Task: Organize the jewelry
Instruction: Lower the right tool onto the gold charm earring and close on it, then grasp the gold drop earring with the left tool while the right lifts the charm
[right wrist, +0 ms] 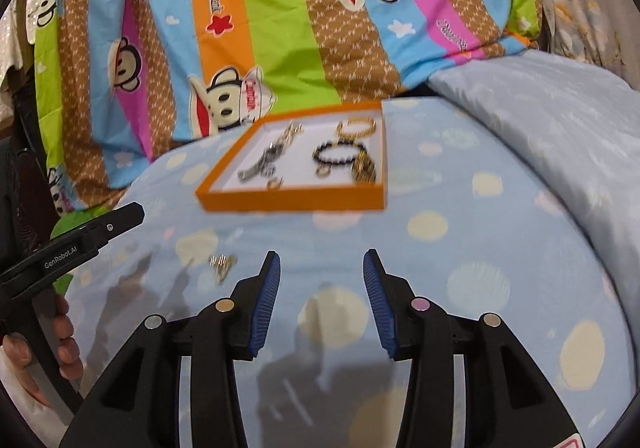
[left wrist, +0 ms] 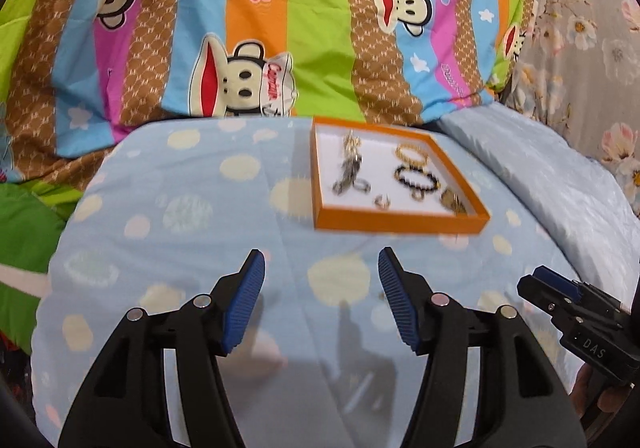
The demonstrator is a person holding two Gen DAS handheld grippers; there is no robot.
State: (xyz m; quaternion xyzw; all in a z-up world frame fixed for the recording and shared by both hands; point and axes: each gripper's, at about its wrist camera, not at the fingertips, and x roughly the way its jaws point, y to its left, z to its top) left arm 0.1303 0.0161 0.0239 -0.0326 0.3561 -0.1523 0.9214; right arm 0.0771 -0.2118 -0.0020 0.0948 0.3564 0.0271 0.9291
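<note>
Left wrist view: my left gripper (left wrist: 321,268) hangs partly open over the dotted blue bedsheet (left wrist: 200,208), ribbed blue pads (left wrist: 244,304) empty, nothing between them. Ahead sits the shallow orange tray (left wrist: 400,222), white inside, with a gold chain bracelet (left wrist: 412,154), a dark beaded bracelet (left wrist: 416,178), a silvery watch-like strand (left wrist: 348,168) and small rings (left wrist: 362,186). My right gripper (left wrist: 556,288) pokes in at the edge.

Right wrist view: my right gripper (right wrist: 322,268) is likewise part open and carrying nothing. One small gold piece (right wrist: 222,264) lies loose on the sheet, just left of my fingers and well short of the tray (right wrist: 296,202). My left gripper (right wrist: 120,218) shows at the side, a hand (right wrist: 48,344) wrapped round its handle.

Risk, as I judge it: the bedding is soft and yielding, so a tiny hard trinket could sink or skid away when pinched, or I'd nip cloth along with it. That light cardboard-looking tray could tip if bumped, and chains tangle readily.
</note>
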